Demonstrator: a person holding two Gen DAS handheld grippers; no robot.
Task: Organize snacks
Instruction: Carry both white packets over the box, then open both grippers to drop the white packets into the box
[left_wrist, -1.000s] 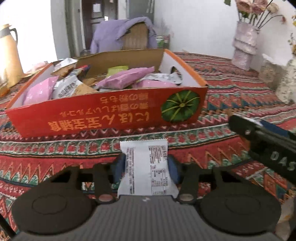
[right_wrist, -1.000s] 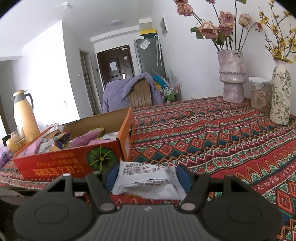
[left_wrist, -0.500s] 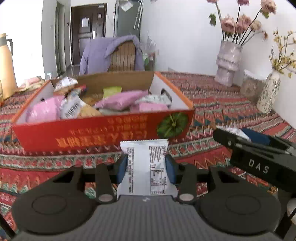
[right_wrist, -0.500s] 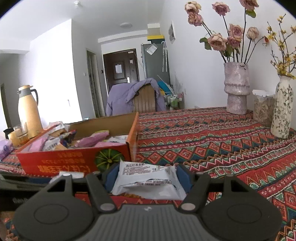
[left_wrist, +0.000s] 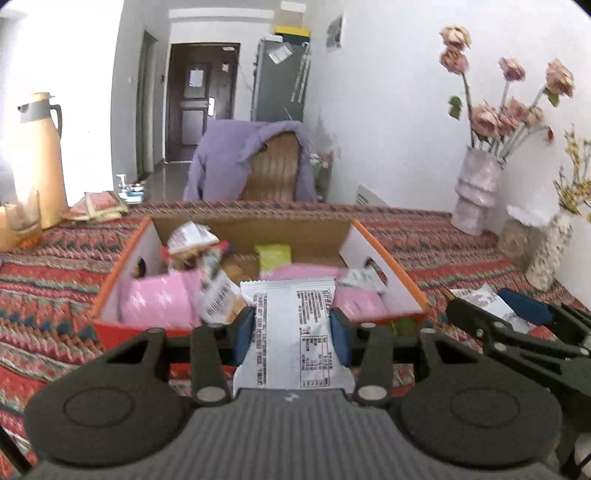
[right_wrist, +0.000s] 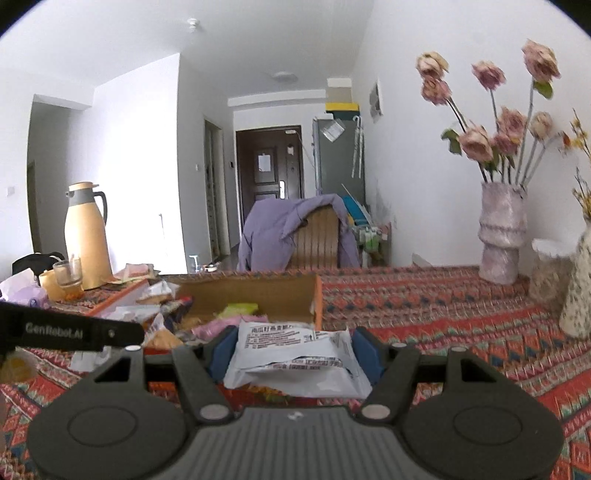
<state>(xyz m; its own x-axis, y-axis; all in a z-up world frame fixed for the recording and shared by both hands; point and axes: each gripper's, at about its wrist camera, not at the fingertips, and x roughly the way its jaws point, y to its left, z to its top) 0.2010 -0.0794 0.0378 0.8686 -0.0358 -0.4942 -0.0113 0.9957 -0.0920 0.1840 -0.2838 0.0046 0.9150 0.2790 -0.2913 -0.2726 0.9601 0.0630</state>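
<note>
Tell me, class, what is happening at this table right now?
A person holding a gripper in each hand is sorting snacks. The left gripper is clamped on a white printed snack packet, held in front of the open orange cardboard box that already holds pink and other packets. The right gripper grips a second crumpled white packet beside the box. Neither packet has been dropped in yet.

White walls (right_wrist: 147, 147) and ceiling, brightly lit. A dark door (right_wrist: 269, 168) at the hall's end, a grey fridge (right_wrist: 338, 155) beside it. A purple jacket (right_wrist: 273, 232) drapes a wooden chair (right_wrist: 317, 240).
</note>
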